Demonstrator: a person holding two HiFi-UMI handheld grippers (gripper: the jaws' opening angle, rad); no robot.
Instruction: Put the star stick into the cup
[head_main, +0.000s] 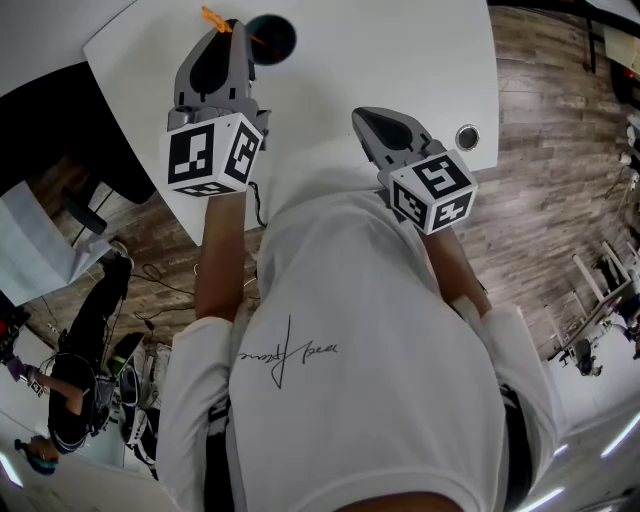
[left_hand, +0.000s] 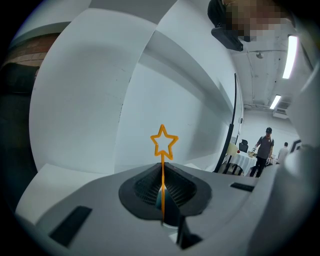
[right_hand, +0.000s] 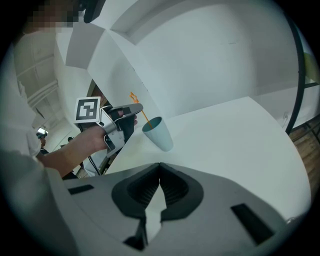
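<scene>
Head view: the left tool (head_main: 222, 35) sits up at 11 o'clock over the white bench (head_main: 380, 60), with the orange star stick (head_main: 214, 17) poking out at its tip. The dark cup (head_main: 270, 38) stands on the bench just beside that tip, on its 3 o'clock side. The right tool (head_main: 372, 122) hangs at about 1 o'clock, well apart from the cup. A small round metal fitting (head_main: 467, 137) sits in the bench near its edge, at 2 o'clock.

Left gripper view: the tool (left_hand: 162, 172) is clenched on the stick, which stands straight up between the jaws. The star (left_hand: 163, 141) is at the top, pointing to 12. A bit of teal (left_hand: 160, 198) shows low down behind the stick, where the jaws meet. Way off at 3 o'clock a few people (left_hand: 263, 150) stand by a table.

Right gripper view: this tool (right_hand: 159, 166) is clenched too, tips touching, nothing in it. Across the bench (right_hand: 240, 135) at 11 o'clock, the left tool (right_hand: 123, 116) holds the stick (right_hand: 139, 110) slanted, and its lower end reaches the mouth of the cup (right_hand: 159, 134).
</scene>
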